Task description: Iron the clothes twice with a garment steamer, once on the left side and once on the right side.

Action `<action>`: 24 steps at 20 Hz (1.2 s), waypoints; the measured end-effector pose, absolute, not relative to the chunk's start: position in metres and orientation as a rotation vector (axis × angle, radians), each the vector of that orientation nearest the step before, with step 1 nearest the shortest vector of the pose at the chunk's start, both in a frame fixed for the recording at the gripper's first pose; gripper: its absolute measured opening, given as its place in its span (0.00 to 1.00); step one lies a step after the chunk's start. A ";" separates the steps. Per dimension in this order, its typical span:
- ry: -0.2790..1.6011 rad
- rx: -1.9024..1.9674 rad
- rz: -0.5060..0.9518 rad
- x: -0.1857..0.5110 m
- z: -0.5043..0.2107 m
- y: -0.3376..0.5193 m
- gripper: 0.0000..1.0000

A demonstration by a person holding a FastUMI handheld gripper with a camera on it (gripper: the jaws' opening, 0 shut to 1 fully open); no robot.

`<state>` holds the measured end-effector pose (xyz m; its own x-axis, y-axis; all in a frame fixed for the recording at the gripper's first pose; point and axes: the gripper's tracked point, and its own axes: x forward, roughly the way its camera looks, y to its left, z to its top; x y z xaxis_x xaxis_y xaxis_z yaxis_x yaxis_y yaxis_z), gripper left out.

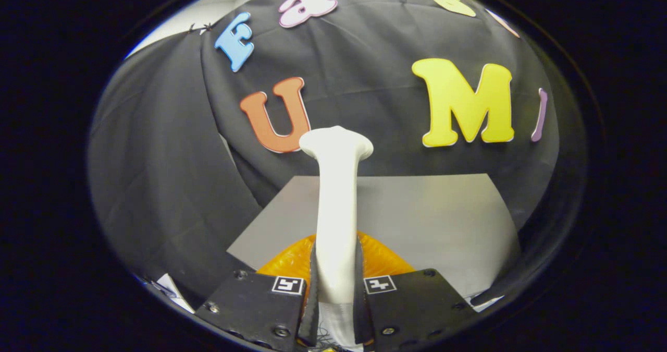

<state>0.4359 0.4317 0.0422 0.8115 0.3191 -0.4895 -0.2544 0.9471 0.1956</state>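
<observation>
The gripper (336,294) has both fingers pressed on the white plastic garment steamer (336,206), holding it upright for ironing, above an orange ribbed object (383,258) and a grey board (427,216).

Tongs (336,310): two flat angular plates, one either side, each carrying a small square black-and-white marker at its inner top corner. Round screw heads dot the plates. Ridged pads (314,300) line the inner faces. Thin dark wires below.
</observation>
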 end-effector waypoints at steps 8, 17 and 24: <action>0.427 0.163 0.295 0.380 0.094 0.378 0.29; 0.291 0.176 0.229 0.310 0.154 0.285 0.29; 0.132 0.156 0.189 0.226 0.197 0.211 0.29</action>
